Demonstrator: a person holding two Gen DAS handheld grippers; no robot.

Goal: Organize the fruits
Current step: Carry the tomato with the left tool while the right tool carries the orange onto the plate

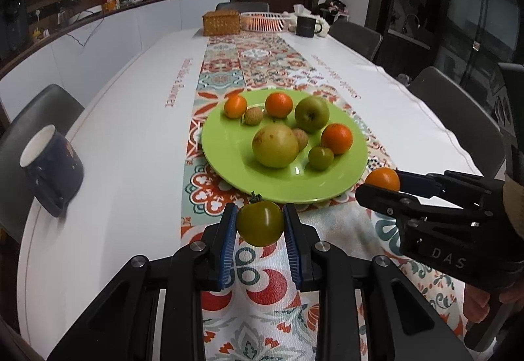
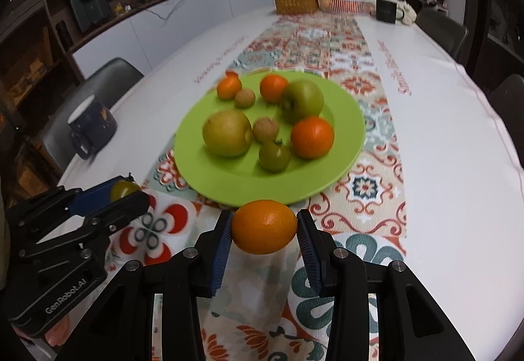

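Note:
My left gripper point(image 1: 260, 221) is shut on a green tomato point(image 1: 260, 223) and holds it above the table runner, just short of the near rim of the green plate point(image 1: 229, 161). My right gripper point(image 2: 264, 226) is shut on an orange point(image 2: 263, 226) near the plate's point(image 2: 196, 171) near rim. Each gripper shows in the other's view: the right gripper point(image 1: 381, 182) with its orange point(image 1: 383, 179), the left gripper point(image 2: 127, 192) with its tomato point(image 2: 122, 190). The plate holds several fruits: oranges, a green apple point(image 1: 311, 113), a pear point(image 1: 275, 146), a small green tomato point(image 1: 321, 158) and lychees.
A dark blue mug point(image 1: 49, 164) stands at the table's left edge. At the far end are a wicker box point(image 1: 221, 22), a white basket point(image 1: 265, 21) and a black mug point(image 1: 306, 25). Chairs surround the table. A patterned runner point(image 1: 262, 66) runs down its middle.

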